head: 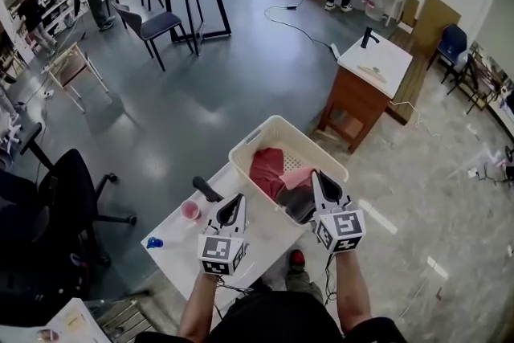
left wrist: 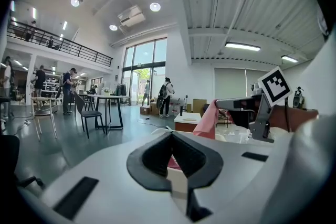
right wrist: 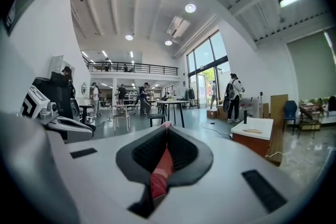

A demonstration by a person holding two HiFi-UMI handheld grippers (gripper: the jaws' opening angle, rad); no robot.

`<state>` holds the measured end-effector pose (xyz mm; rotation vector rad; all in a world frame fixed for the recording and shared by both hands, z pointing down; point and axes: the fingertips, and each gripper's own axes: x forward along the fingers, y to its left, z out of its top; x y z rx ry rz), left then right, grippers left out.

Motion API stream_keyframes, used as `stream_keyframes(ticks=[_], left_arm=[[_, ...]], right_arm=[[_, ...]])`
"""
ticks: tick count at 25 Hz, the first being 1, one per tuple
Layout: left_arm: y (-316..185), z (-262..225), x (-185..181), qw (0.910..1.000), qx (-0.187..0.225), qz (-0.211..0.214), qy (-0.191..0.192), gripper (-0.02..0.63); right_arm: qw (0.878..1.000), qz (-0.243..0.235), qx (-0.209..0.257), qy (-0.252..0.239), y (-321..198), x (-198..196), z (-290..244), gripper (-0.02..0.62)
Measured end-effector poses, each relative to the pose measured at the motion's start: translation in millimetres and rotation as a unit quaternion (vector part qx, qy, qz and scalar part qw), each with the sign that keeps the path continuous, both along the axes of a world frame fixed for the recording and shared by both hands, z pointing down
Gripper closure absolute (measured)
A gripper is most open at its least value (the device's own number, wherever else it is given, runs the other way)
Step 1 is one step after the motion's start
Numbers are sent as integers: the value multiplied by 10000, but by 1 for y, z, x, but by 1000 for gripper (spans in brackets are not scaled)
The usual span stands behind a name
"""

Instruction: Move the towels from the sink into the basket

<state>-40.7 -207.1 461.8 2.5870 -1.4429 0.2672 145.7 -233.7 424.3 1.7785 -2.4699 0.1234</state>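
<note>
White table [head: 265, 238] up front with the cream basket [head: 277, 124] sitting on it, holding a dark red towel [head: 267, 169] and a darker one [head: 299, 203]. The pink towel [head: 297, 175] hangs over the basket, pinched in the right gripper [head: 315, 175], fingers clamped on it. It looks soft, light and floppy, so I'd grab a bunched fold. The left gripper [head: 241, 198] has its fingers closed on nothing.

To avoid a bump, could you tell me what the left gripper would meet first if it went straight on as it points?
Probably the near wall of the white basket, just ahead of the left gripper, with the red towel behind it; depth is unclear.
</note>
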Motion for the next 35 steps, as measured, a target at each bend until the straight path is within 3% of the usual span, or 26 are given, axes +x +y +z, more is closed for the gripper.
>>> stream_keyframes(ticks=[12,28,35], left_arm=[[-9,34,51,9988,-473,31,-86,598],[-12,89,64,9935,-1058,-404,-125,598],[-14,96,63,9923,-1141,-440,-170,598]], right_arm=[[9982,26,-593,-21,-14,48,50,561],[9900,-442,-1338,-49,-36,49,121,561],[9895,-519,-1339,147,-41,45,128,560]])
